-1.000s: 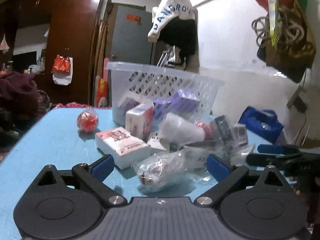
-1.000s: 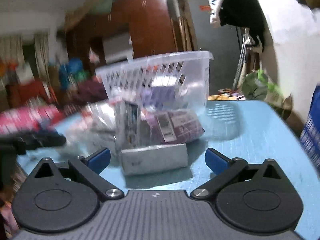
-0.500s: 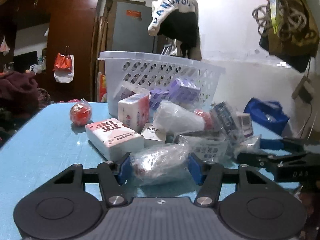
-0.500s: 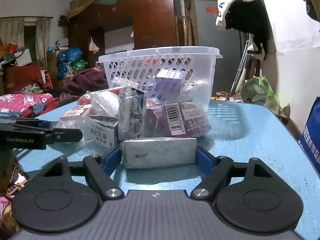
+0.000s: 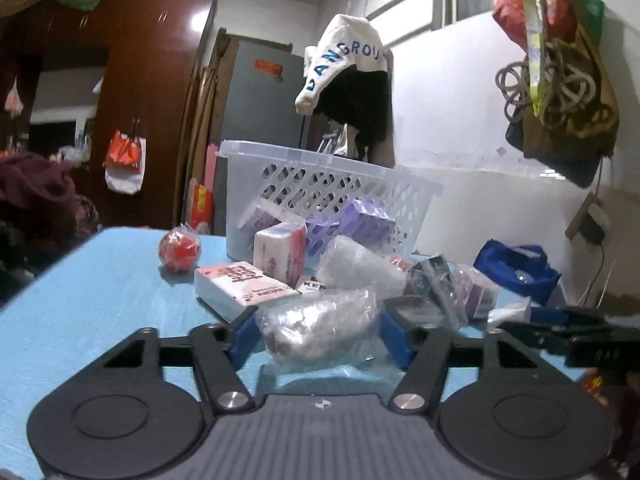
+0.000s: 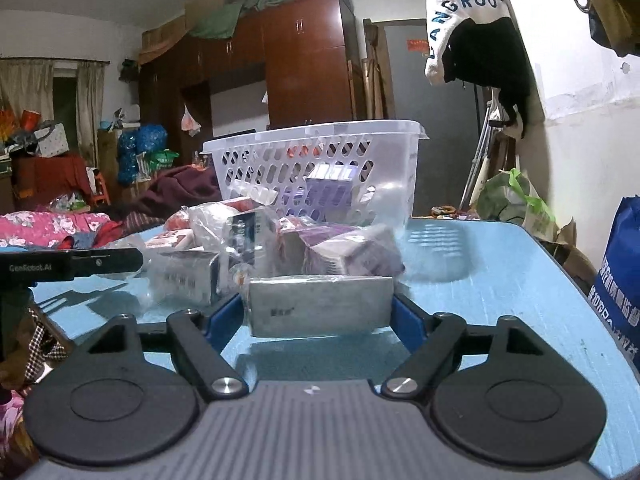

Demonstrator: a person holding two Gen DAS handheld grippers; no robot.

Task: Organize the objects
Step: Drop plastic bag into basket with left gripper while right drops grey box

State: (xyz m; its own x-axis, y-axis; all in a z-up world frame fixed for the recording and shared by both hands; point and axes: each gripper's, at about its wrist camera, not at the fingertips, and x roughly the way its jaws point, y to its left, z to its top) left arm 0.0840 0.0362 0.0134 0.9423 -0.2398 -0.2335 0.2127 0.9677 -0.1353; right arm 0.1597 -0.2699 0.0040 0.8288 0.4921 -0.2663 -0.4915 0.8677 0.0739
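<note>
A heap of small packs lies on the blue table (image 5: 100, 288) before a white lattice basket (image 5: 320, 160) that holds purple boxes. In the left wrist view my left gripper (image 5: 318, 334) has a crinkled clear plastic packet (image 5: 320, 316) between its blue pads, which touch both its sides; the jaws are opening slightly. In the right wrist view my right gripper (image 6: 320, 316) is shut on the ends of a flat silver pack (image 6: 320, 304), with its shadow on the table (image 6: 500, 280) below. The basket (image 6: 316, 132) stands behind the heap.
A wrapped red ball (image 5: 179, 250), a pink-and-white box (image 5: 240, 284) and a tissue pack (image 5: 280, 250) lie left of the heap. A purple pack (image 6: 352, 256) sits behind the silver one. A blue bag (image 6: 620, 280) hangs past the table's right edge. Clothes hang on the wall.
Both grippers stood wide open a second ago and have closed, the left on the clear packet, the right on the silver pack. The left jaws have since eased a little wider.
</note>
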